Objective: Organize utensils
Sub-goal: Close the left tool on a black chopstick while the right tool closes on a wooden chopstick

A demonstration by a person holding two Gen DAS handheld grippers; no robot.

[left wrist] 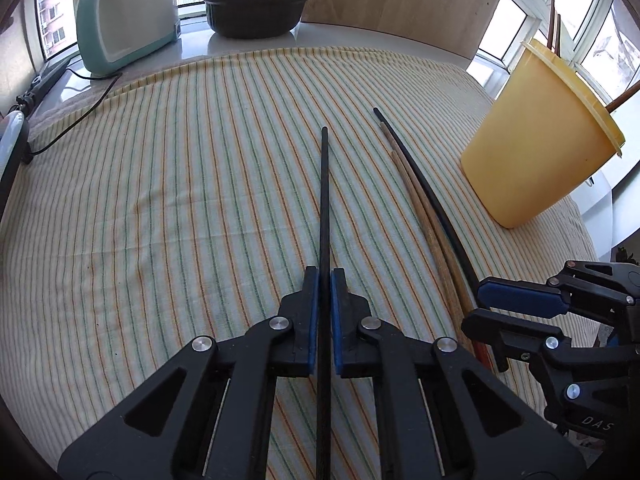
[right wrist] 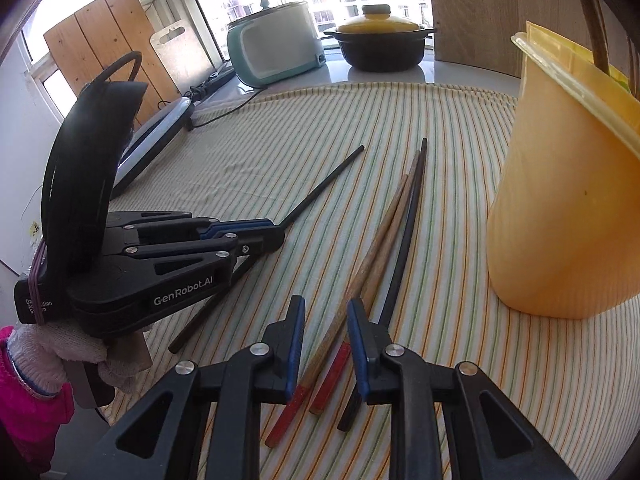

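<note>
Yellow plastic holder (left wrist: 536, 148) stands far right on striped cloth (left wrist: 180, 184). Left gripper (left wrist: 324, 280) clamps a black chopstick (left wrist: 325, 200); right gripper (right wrist: 325, 316), jaws parted, straddles wooden chopsticks (right wrist: 376, 248).

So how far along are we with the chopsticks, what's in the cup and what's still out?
Done: a few sticks already stand in the yellow cup. In hand: the left gripper is shut on one black chopstick. Left: two wooden chopsticks and another black chopstick lie on the striped cloth; the right gripper is open over their red-tipped ends, gripping nothing yet.
</note>
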